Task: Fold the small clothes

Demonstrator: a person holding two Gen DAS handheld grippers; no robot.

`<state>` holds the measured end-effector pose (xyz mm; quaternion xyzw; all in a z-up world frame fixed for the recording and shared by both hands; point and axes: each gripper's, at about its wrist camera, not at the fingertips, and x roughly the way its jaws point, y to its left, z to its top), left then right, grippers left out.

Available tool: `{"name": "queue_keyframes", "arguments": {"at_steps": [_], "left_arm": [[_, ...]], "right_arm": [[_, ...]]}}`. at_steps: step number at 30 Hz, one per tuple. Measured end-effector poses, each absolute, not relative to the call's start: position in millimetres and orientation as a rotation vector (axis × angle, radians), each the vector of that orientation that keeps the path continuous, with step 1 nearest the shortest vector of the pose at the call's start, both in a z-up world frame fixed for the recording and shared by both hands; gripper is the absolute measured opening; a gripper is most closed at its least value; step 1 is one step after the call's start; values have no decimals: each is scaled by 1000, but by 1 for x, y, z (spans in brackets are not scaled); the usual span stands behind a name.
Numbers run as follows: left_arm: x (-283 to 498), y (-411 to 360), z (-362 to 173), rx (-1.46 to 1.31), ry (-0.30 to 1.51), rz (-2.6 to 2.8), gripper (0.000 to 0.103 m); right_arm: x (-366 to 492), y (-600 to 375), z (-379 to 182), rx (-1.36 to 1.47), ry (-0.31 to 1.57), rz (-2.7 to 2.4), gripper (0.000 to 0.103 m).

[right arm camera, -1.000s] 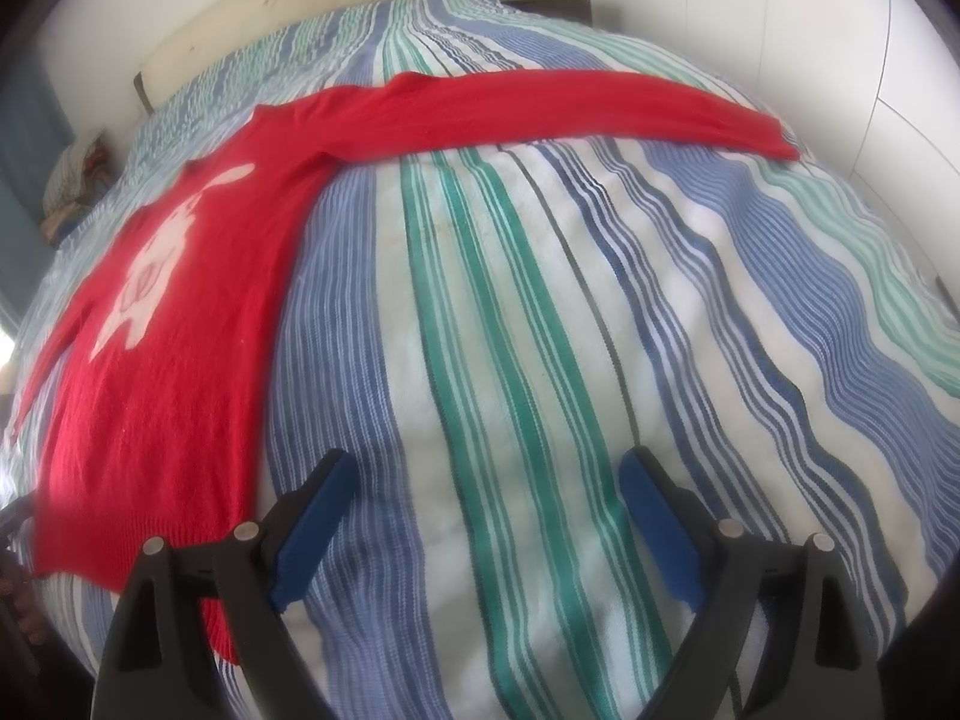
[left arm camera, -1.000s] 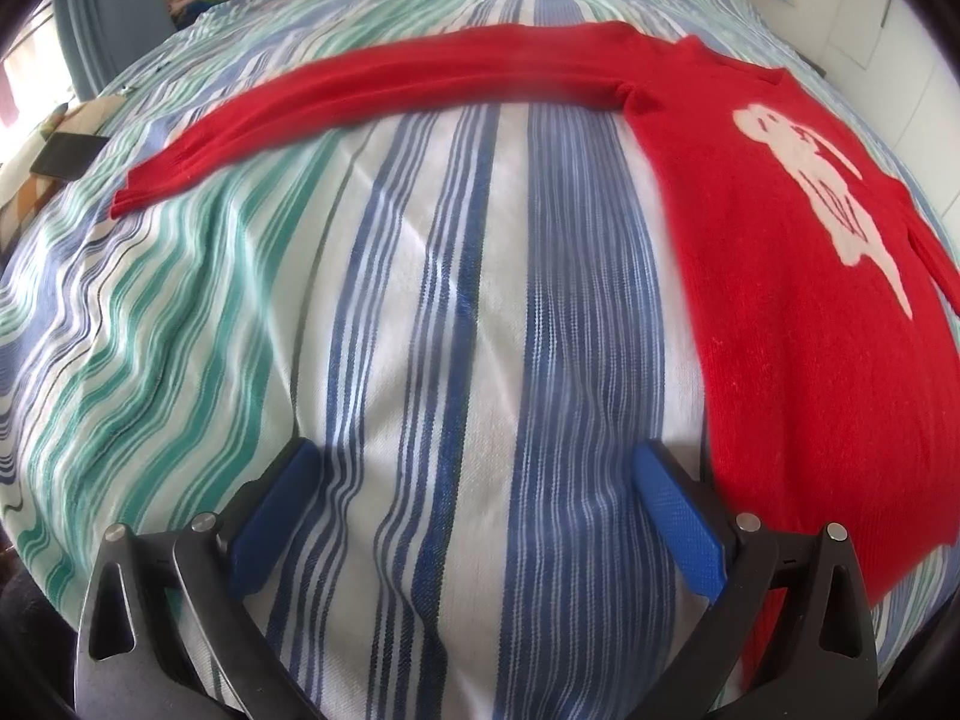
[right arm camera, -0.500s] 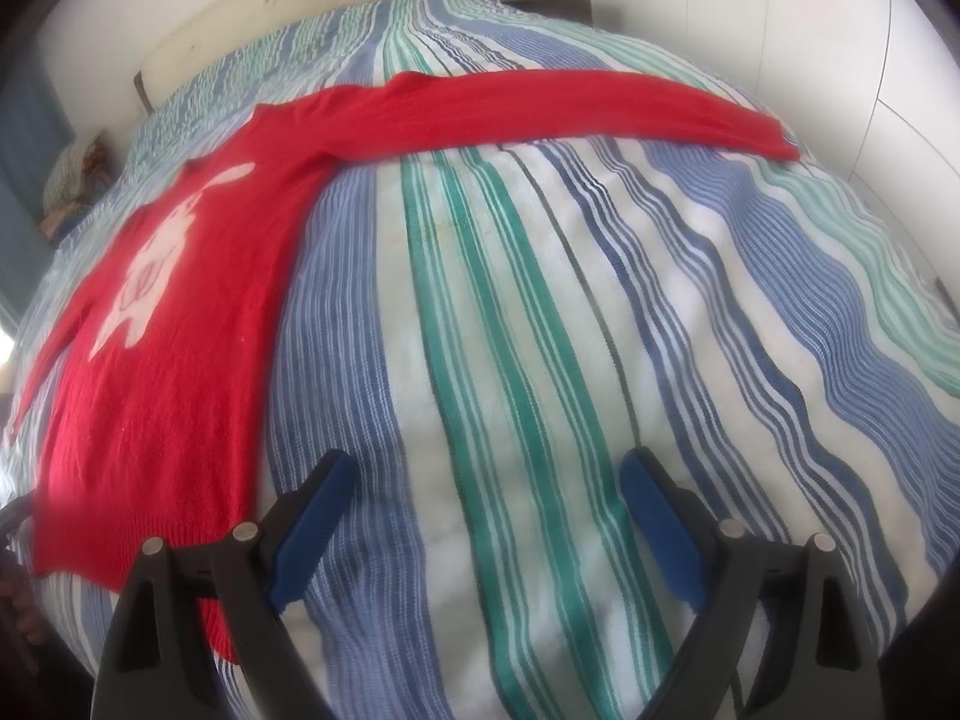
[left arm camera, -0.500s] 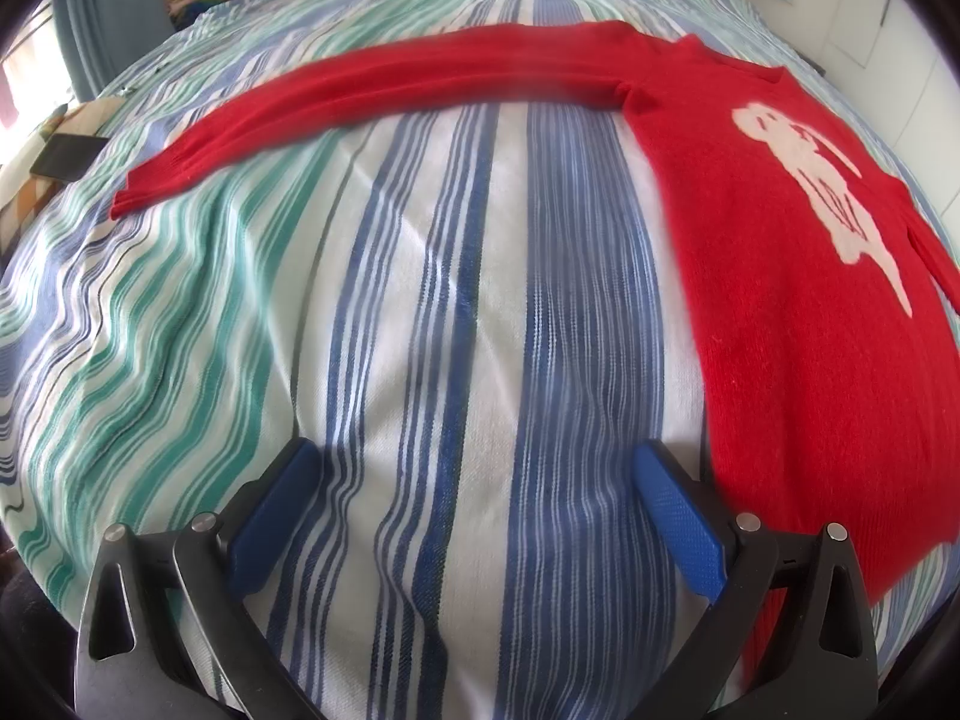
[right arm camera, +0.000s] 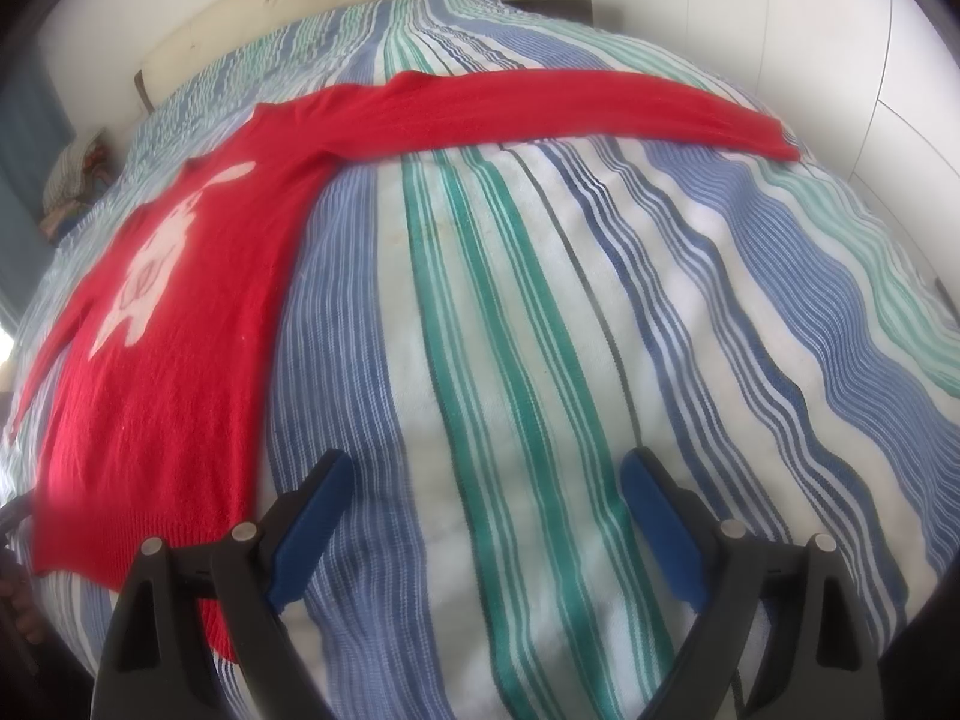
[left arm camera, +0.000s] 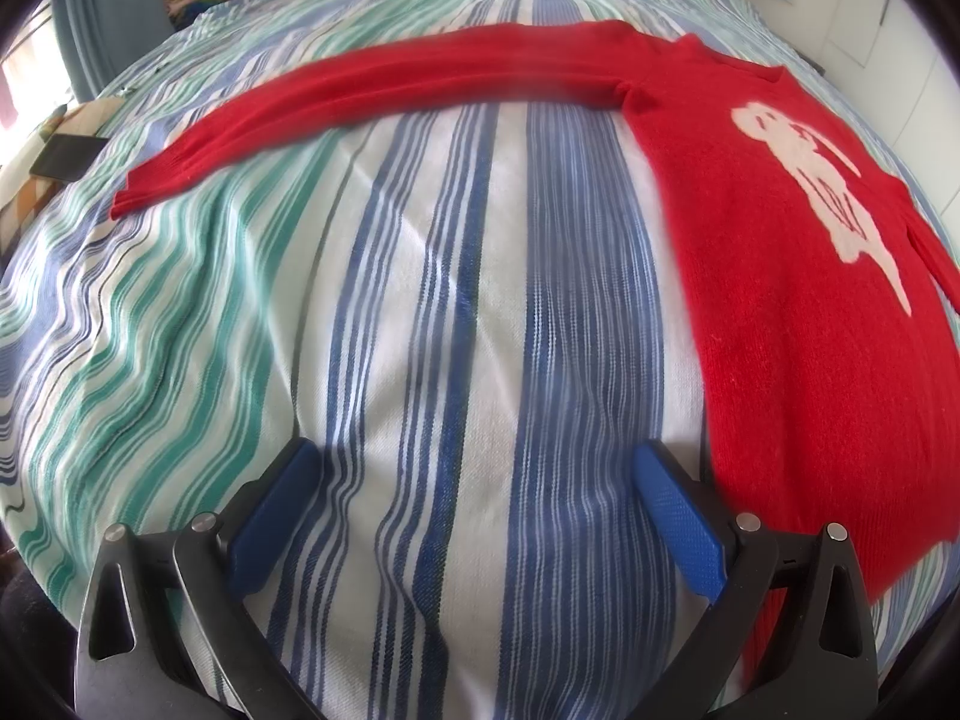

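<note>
Red sweater (right arm camera: 174, 372) flat, apparently, on striped bedspread (right arm camera: 540, 360)

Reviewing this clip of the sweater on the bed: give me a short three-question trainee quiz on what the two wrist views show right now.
1. True or false: the left gripper is shut on the red sweater.
2. Multiple choice: the sweater's sleeves lie A) folded over the body, B) stretched out sideways on the striped bedspread, C) bunched under the hem.
3. Fill in: the right gripper hovers over bare ____.

Key:
1. False; both fingers stand wide apart over the bedspread, holding nothing.
2. B; the left-view sleeve and the right-view sleeve both lie flat and extended.
3. Bedspread; the sweater lies to its left.
</note>
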<state>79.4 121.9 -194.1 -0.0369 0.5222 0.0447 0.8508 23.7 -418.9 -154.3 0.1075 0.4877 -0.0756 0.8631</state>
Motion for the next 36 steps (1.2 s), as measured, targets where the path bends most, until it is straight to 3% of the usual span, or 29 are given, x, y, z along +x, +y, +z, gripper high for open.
{"name": "queue_keyframes", "arguments": {"at_steps": [36], "left_arm": [[79,122,-194,-77,1099,92,103]], "right_arm": [[23,-416,-156,216,1024,-159,94]]}}
